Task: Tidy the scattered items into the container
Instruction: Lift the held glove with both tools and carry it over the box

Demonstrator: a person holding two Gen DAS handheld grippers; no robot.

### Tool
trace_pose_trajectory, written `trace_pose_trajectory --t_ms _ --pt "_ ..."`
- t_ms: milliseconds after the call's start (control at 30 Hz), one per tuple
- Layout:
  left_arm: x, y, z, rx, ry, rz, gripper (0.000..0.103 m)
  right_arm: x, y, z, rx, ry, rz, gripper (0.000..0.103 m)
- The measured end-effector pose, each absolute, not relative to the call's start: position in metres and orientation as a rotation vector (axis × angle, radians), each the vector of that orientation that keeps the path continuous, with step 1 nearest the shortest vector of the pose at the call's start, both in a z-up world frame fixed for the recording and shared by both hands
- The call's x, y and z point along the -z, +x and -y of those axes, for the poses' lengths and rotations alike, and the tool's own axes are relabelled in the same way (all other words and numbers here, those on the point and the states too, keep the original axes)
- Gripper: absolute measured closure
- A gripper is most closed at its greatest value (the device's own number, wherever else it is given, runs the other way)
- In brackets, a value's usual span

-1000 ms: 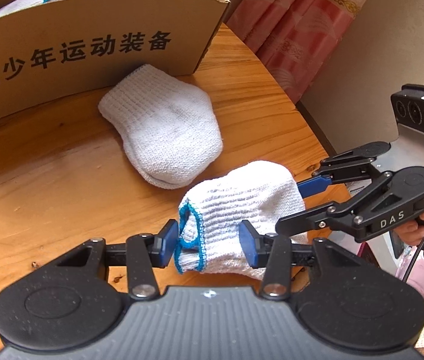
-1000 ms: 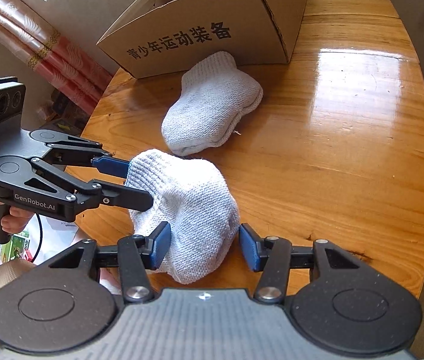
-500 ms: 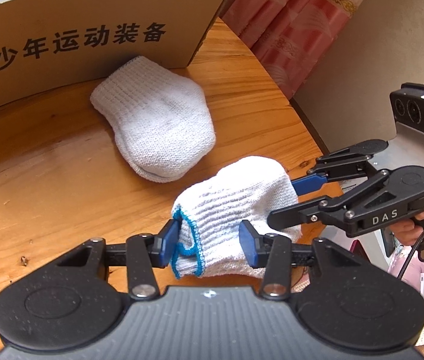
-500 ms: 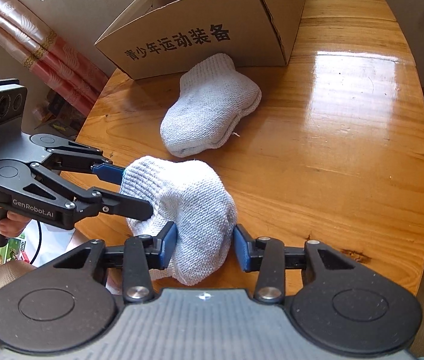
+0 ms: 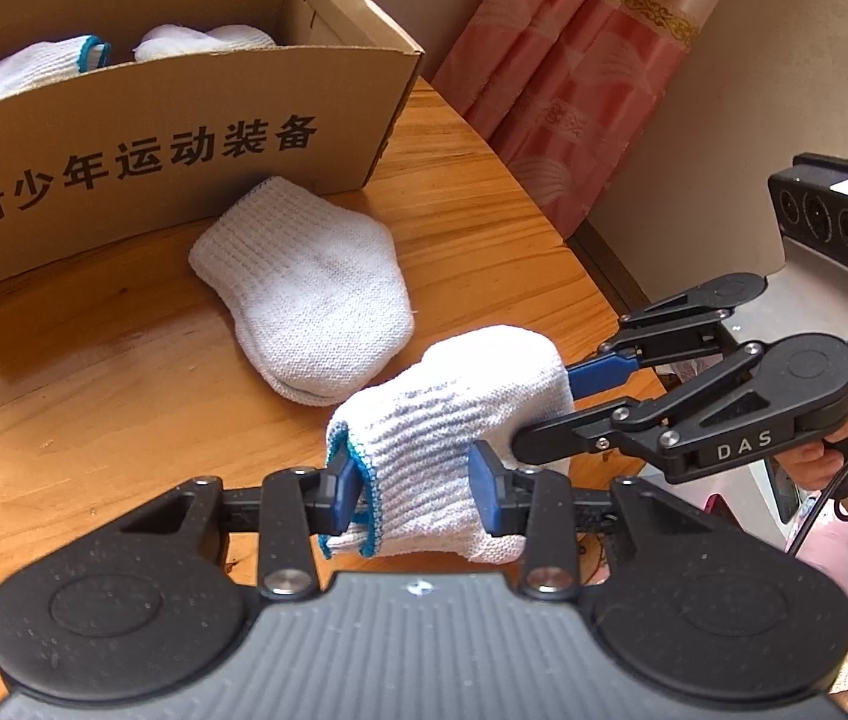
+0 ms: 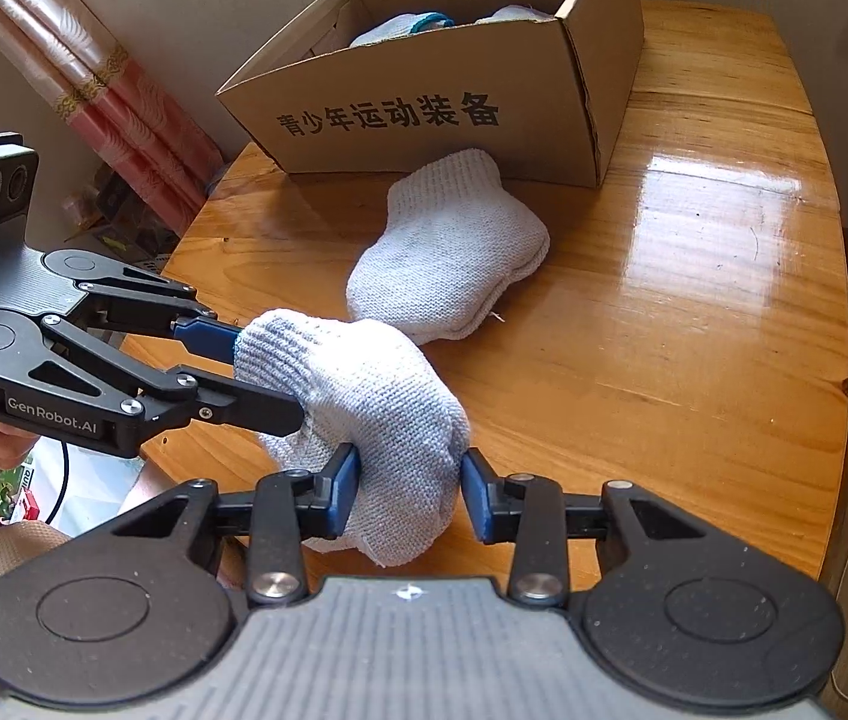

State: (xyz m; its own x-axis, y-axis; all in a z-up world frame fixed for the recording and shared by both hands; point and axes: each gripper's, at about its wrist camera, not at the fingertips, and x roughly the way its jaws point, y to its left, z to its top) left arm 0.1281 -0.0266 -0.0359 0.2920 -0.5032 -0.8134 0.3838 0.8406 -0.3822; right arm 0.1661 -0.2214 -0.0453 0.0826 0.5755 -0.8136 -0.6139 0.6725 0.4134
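Two grippers clamp one rolled white knit glove (image 5: 448,426) from opposite ends. The left gripper (image 5: 415,489) is clenched on the cuff end, its blue pads pressed into the blue-trimmed edge. The right gripper (image 6: 409,495) has its jaws closing on the plain rounded end, both pads already pushed against the knit.

Between them the glove is bunched into a fat roll, ribbed, with faint bluish flecks, and it appears lifted just clear of the wooden table (image 6: 694,330). Beyond the fingertips of both grippers a second white glove bundle (image 5: 310,300) lies flat on the wood, just in front of the cardboard box (image 5: 184,150), which bears black printed characters on its near wall.

From the left wrist view the blue cuff trim shows plainly, along with two more white gloves (image 5: 34,69) inside the box; the other gripper comes in from the right there, a person's hand (image 5: 814,456) on its handle. From the right wrist view the trim is hidden, the glove looks grey-white, and the table's glossy far side shows, with the left gripper entering from the left.
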Motion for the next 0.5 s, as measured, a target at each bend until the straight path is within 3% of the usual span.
trace_pose_trajectory --t_ms 500 --pt "0.009 0.125 0.011 0.564 -0.124 -1.071 0.067 0.015 0.169 0.206 -0.924 -0.093 -1.132 0.061"
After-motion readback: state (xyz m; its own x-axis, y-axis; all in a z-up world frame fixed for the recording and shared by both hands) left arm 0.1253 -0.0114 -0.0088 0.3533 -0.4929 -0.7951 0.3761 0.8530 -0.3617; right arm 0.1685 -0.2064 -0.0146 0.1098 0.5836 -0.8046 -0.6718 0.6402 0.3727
